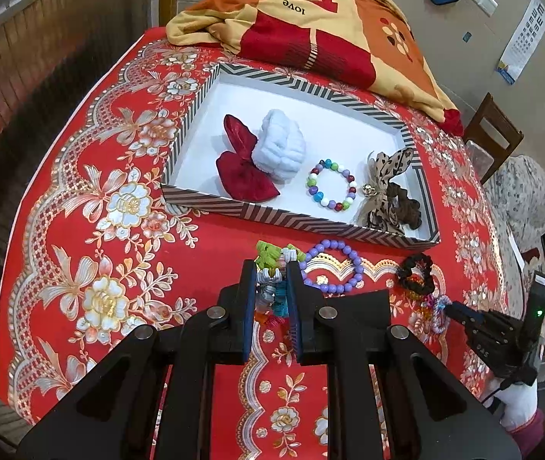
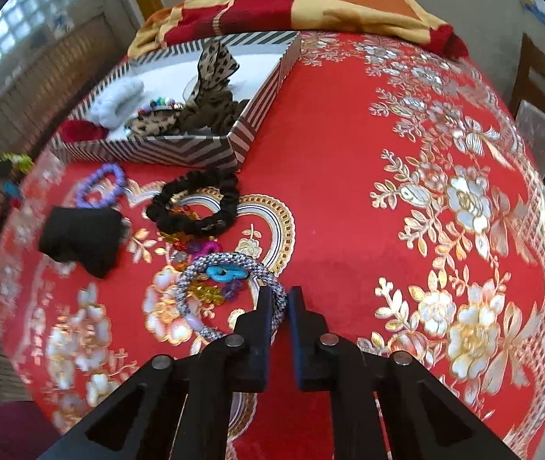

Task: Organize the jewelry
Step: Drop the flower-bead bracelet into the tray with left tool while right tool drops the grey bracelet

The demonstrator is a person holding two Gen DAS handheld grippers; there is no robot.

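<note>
Left tongs (image 1: 270, 283) grip a coiled bracelet (image 1: 272, 268); right tongs (image 2: 278, 297) closed, seemingly pinching a braided bracelet (image 2: 234, 264) on the desk (image 2: 349, 211).

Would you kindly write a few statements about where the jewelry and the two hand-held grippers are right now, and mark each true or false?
1. The multicolored bead bracelet lies inside the striped tray. True.
2. The purple bead bracelet lies inside the tray. False: it lies on the red tablecloth, just in front of the tray.
3. The left hand-held gripper is shut on a multicolored coil bracelet. True.
4. The black scrunchie is clamped in the right hand-held gripper. False: it lies free on the cloth; that gripper is at the braided grey bracelet.
5. The tray holds nothing. False: a red velvet bow and a white scrunchie, among others, lie in it.
</note>
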